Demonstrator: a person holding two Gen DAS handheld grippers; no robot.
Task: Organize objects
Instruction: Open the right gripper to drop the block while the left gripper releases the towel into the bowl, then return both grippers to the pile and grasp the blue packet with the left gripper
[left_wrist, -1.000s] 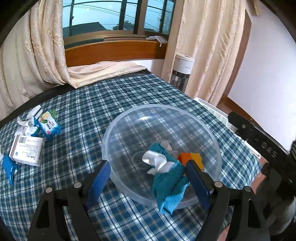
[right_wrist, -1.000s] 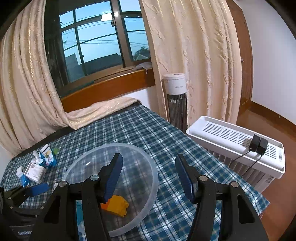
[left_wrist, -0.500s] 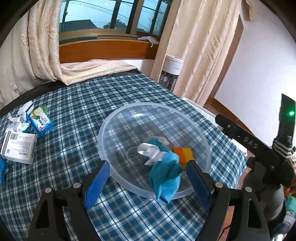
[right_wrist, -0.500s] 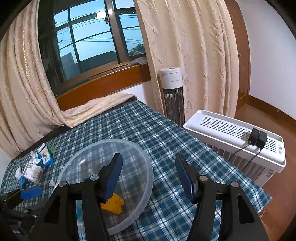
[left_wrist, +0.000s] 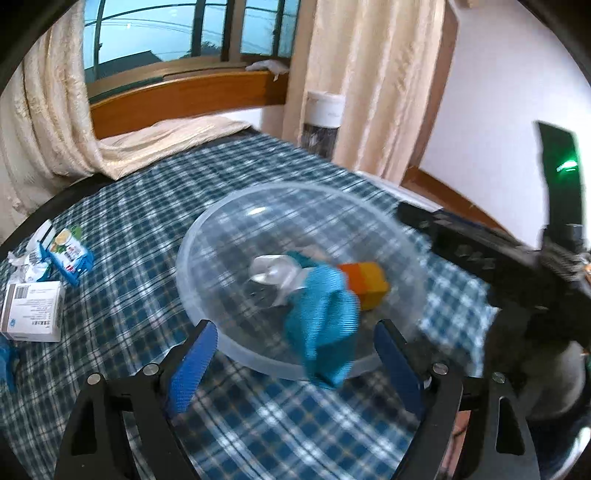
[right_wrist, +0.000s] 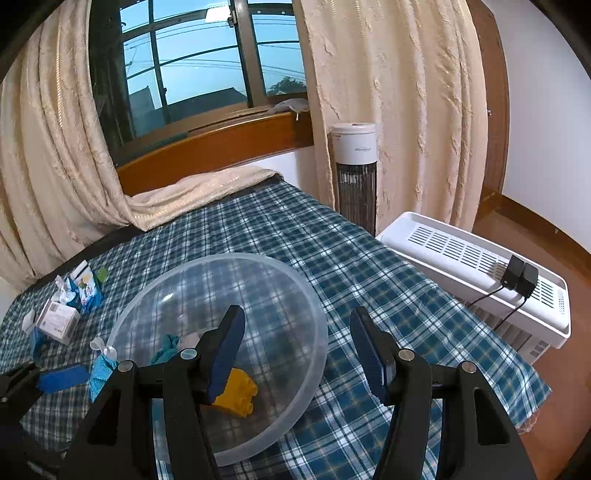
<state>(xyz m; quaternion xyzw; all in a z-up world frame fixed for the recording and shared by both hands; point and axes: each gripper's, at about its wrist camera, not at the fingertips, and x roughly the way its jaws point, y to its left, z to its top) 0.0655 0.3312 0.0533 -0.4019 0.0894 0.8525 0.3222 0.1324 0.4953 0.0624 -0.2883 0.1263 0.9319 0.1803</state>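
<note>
Left gripper (left_wrist: 291, 354) just widened, empty, fingers apart; teal cloth (left_wrist: 325, 328) draped over bowl (left_wrist: 207, 236) rim, lower centre. Right gripper (right_wrist: 297, 350) fingers apart, empty.

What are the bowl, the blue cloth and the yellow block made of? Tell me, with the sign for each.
Bowl: clear plastic, probably; the plaid shows through it.
Blue cloth: soft woven fabric, apparently microfibre; it droops over the rim.
Yellow block: glossy hard plastic, seemingly; it has moulded studs.
</note>
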